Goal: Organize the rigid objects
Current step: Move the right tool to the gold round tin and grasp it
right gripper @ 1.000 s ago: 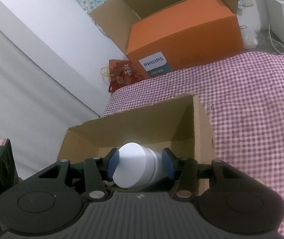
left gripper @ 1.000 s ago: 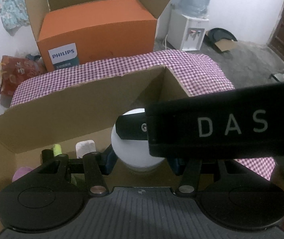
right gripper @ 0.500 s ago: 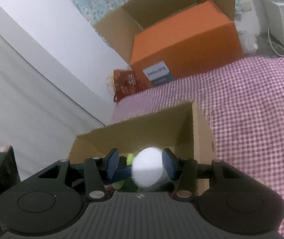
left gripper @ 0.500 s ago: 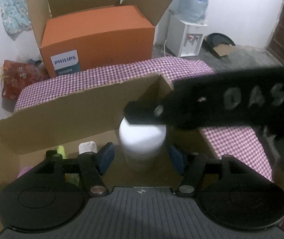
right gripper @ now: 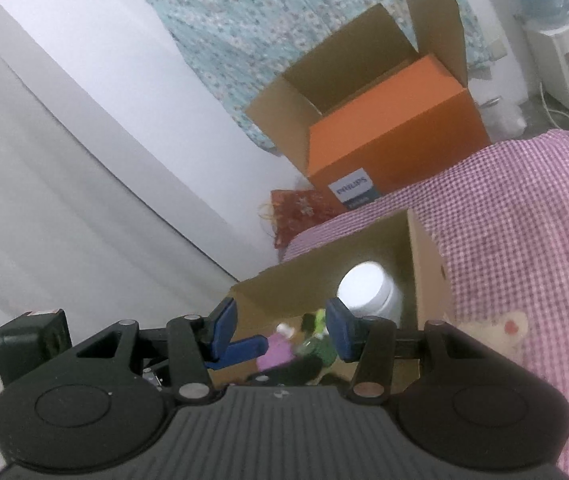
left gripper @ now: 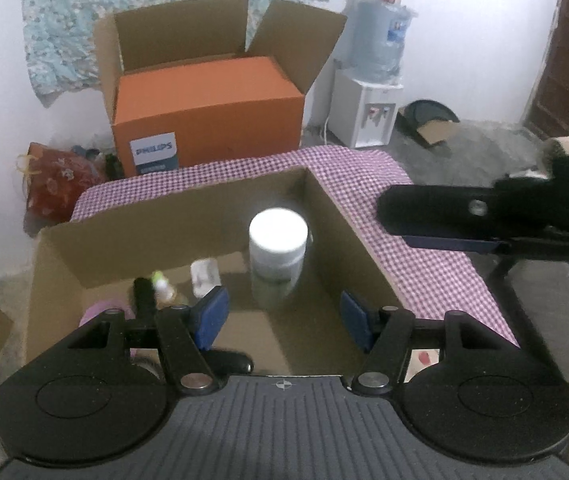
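White jar (left gripper: 278, 246) now stands upright inside the open cardboard box (left gripper: 172, 236), tucked into its far right corner just beside both walls; sensible spot, I'd say, since the corner braces a tall rigid item and leaves the floor of the box free. Left gripper (left gripper: 282, 318) has its jaws apart with nothing between the pads; they opened further a moment ago, and the jar stands clear beyond them, so that reads as a release. Right gripper (right gripper: 280, 334) also has its jaws apart and empty, no contact with anything; in the left wrist view it shows as a black bar out past the box's right wall, over the checked cloth (left gripper: 424, 264). Smaller things sit along the box's left and near side: a small white bottle (left gripper: 204, 280), a green-capped item (left gripper: 162, 286), a dark stick-shaped item (left gripper: 143, 294), something pink or purple (left gripper: 98, 312); all blurred, can't identify further. The box rests on the cloth toward its near left edge. Something pale with a red spot (right gripper: 502, 330) lies on the cloth just outside the box's right wall, likely still to be sorted. Readable text: only "PHILIPS" on the blue-and-white label of the orange carton (left gripper: 208, 112) behind the cloth's far edge. Jar label not legible.
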Available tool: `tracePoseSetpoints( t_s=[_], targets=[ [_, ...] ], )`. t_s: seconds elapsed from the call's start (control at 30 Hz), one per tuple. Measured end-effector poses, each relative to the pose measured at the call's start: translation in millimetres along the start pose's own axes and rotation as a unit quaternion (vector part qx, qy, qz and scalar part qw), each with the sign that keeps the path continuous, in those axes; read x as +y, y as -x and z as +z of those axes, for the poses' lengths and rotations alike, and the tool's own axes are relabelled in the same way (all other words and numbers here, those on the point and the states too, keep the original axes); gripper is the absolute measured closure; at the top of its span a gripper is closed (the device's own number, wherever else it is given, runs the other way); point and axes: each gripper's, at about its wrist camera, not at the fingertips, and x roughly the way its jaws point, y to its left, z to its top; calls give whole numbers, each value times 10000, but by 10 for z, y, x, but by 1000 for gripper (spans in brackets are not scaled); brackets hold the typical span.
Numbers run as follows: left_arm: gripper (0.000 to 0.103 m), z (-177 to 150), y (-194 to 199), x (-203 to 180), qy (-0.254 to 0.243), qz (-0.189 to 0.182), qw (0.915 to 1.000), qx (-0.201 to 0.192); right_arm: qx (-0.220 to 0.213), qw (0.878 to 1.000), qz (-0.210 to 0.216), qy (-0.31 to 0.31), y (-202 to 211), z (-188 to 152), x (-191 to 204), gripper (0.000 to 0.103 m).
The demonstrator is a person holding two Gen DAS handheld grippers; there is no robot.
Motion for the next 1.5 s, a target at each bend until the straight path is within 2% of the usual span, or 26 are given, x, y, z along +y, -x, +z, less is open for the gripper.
tracePoseSetpoints(
  t_s=[0.27, 0.4, 0.57, 0.8, 0.97, 1.23, 1.5],
  targets=[
    [41, -443, 448, 145, 216, 73, 9996, -156, -61, 9993, 338, -177, 308, -456, 156, 51],
    [40, -664, 560, 258, 363, 179, 9991, -158, 41, 9983, 465, -339, 323, -677, 200, 49],
    [40, -948, 630, 440, 533, 409, 9977, -100, 270, 9979, 407, -428, 213, -963, 254, 47],
    [39, -1290, 673, 713, 855, 602, 9945, -37, 792, 9947, 290, -586, -111, -1320, 270, 47],
    [39, -1458, 616, 877, 965, 800, 9921, 56, 1166, 9915, 282, -495, -405, -1456, 355, 47],
    [38, -1544, 419, 1070, 1090, 1078, 9881, 118, 1744, 9842, 275, -163, -1008, -1552, 583, 47],
    [39, -1568, 105, 1217, 1206, 1032, 9866, 378, 2071, 9782, 147, -90, -1564, -1597, 582, 49]
  ],
)
